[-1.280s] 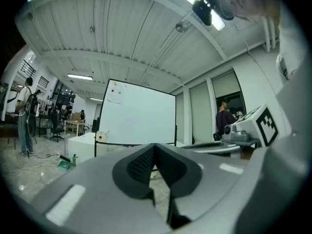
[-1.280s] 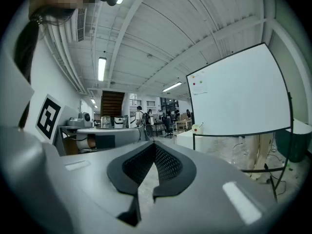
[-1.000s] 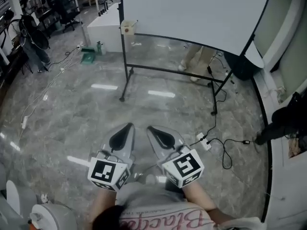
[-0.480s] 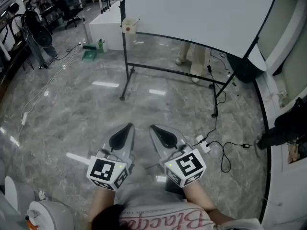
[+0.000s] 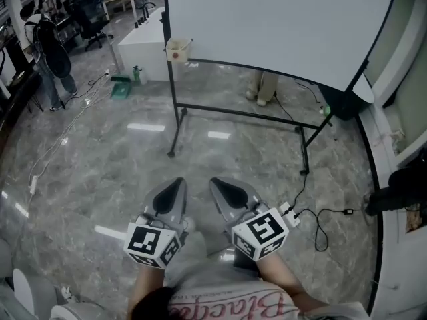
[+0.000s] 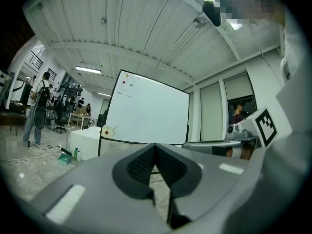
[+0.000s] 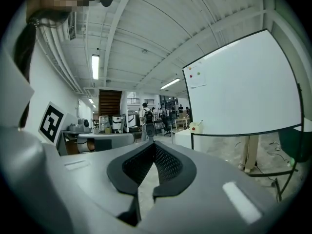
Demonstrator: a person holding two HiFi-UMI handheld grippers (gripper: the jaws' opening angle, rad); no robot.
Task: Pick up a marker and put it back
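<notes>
A big whiteboard (image 5: 267, 19) on a black wheeled stand faces me across the floor. A small pale cup (image 5: 177, 49) hangs at its lower left corner, with a marker (image 5: 189, 43) sticking out of it. My left gripper (image 5: 177, 184) and right gripper (image 5: 217, 184) are held side by side low in front of the person, far short of the board. Both are shut with nothing between the pads. In the left gripper view the left gripper (image 6: 155, 146) points at the board and the cup (image 6: 107, 130). The right gripper (image 7: 154, 144) has the cup (image 7: 195, 126) to its right.
Someone's legs (image 5: 260, 89) stand behind the board. A white cabinet (image 5: 143, 42) sits to the board's left, with a green item (image 5: 121, 85) on the floor. A power strip with cables (image 5: 289, 212) lies to the right. A person with a backpack (image 5: 50, 52) stands far left.
Both grippers keep the same shut pose side by side. The head view has drifted a little, and the legs behind the board have moved left.
</notes>
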